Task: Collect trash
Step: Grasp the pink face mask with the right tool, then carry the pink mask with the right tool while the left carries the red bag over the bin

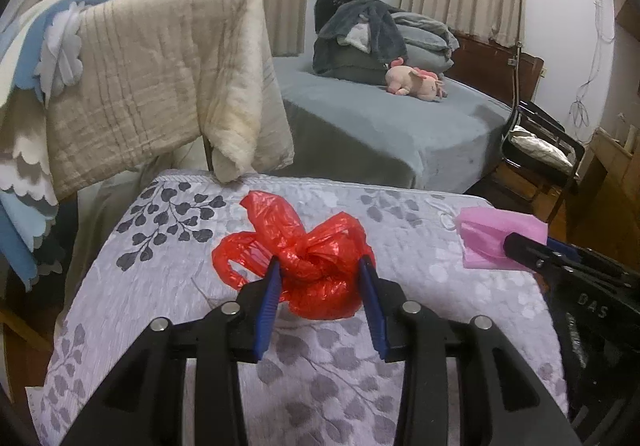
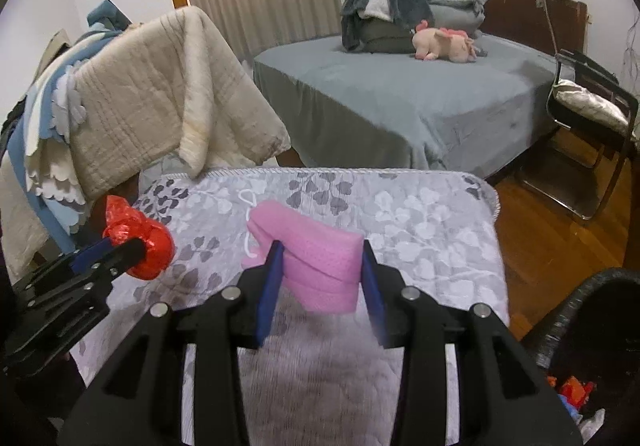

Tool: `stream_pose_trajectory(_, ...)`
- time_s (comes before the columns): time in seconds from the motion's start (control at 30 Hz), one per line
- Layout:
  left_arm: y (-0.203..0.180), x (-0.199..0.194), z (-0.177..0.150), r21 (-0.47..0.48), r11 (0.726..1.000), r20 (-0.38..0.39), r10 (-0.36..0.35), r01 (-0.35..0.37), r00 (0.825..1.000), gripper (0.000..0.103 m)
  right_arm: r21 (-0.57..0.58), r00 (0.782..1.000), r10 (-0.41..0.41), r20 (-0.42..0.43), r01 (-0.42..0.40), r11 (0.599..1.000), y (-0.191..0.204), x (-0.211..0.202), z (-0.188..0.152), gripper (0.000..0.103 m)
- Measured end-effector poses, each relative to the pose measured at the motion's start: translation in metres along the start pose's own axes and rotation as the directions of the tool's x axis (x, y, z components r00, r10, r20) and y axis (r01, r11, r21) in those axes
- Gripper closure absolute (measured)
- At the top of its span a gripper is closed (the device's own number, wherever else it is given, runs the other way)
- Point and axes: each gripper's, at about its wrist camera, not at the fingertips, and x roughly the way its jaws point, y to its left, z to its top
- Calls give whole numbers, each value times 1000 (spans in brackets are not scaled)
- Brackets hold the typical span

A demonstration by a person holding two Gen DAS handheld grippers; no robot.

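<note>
Trash-wise, both tongs are gripping something over the leaf-print quilt (image 1: 400, 386): the left gripper (image 1: 320, 266) is squeezing a crumpled red plastic bag (image 1: 316, 266), the right gripper (image 2: 320, 248) is pinching a folded pink face mask (image 2: 316, 270). A cream blanket (image 1: 160, 85) is hanging just ahead-left of both; a dark bin (image 2: 580, 310) is sitting lower right of the right tongs, and a grey bed (image 2: 400, 97) is lying further ahead.

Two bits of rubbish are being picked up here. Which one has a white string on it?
The pink mask, held by the right gripper: a white ear loop hangs off its side. The red bag in the left gripper is knotted plastic, no string.
</note>
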Motion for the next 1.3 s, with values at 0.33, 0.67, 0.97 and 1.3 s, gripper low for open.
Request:
stream_pose_trajectory(0.33, -30, -40, -6, 19, 999, 13, -32, 31, 999, 64, 5, 999, -4, 51, 4, 1000, -17, -73, -13, 66)
stream_pose_trajectory(0.67, -67, -68, -17, 88, 992, 24, -97, 95, 995, 64, 19, 996, -68, 59, 67, 998, -42, -131, -41, 66)
stream_pose_trajectory(0.97, -124, -84, -23, 158, 965, 11, -213, 208, 977, 64, 102, 981, -165, 100, 155, 983, -84, -179, -61, 66)
stream_pose_trajectory(1.3, -211, -90, -30, 267, 897, -8, -364, 353, 931, 64, 175, 948, -302, 99, 282, 943, -144, -219, -89, 66)
